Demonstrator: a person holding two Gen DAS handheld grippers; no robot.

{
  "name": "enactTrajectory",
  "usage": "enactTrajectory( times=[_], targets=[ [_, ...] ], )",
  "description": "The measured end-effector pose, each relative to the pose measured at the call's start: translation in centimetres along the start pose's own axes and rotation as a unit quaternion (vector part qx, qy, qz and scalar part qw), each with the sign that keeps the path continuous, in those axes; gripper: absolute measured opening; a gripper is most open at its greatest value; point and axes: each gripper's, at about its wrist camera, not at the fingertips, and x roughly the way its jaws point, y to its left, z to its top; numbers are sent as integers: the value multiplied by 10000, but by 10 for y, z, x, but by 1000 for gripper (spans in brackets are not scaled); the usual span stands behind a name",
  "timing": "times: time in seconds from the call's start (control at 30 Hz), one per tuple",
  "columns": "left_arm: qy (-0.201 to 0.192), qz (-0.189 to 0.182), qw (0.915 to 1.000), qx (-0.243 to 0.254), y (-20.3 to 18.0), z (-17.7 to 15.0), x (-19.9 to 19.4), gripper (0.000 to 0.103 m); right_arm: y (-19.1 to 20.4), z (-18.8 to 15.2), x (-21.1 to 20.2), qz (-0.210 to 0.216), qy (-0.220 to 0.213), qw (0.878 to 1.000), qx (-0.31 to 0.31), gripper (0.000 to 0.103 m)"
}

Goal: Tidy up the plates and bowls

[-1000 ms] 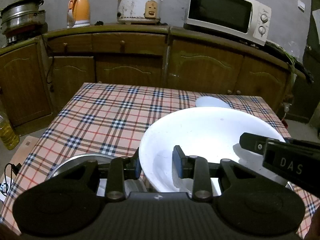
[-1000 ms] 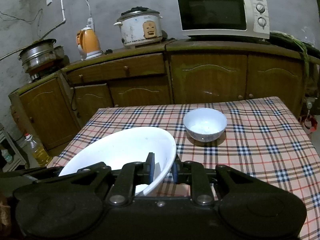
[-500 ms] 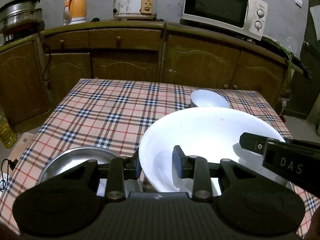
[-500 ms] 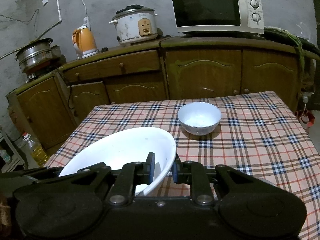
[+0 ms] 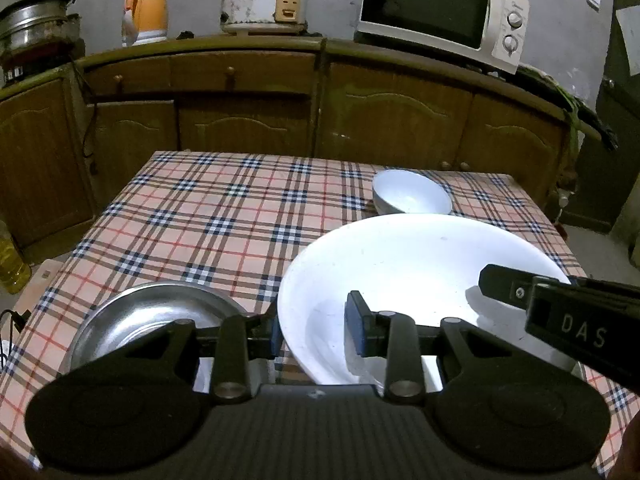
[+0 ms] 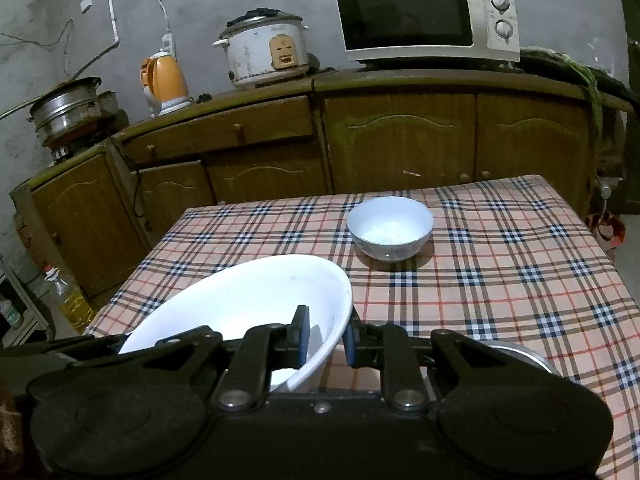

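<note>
A large white bowl hangs tilted above the checked table, held from two sides. My left gripper is shut on its near left rim, one pad outside and one inside. My right gripper is shut on the opposite rim of the same bowl; its finger shows in the left wrist view as a black bar. A small white bowl stands upright further back on the table. A steel plate lies on the cloth under my left gripper.
Behind the table runs a wooden cupboard carrying a microwave, a rice cooker, an orange kettle and a steel steamer pot. An oil bottle stands on the floor at the left.
Both views have lifted slightly with the large bowl still gripped. The small bowl behind it and the steel plate below show more than a second ago.
</note>
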Motion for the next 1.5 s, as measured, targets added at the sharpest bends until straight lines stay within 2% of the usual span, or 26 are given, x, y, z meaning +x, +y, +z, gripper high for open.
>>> enactTrajectory(
  times=[1.5],
  targets=[
    [221,-260,9990,295,-22,-16,5,33,-33,-22,-17,-216,84,9995,236,23]
  ],
)
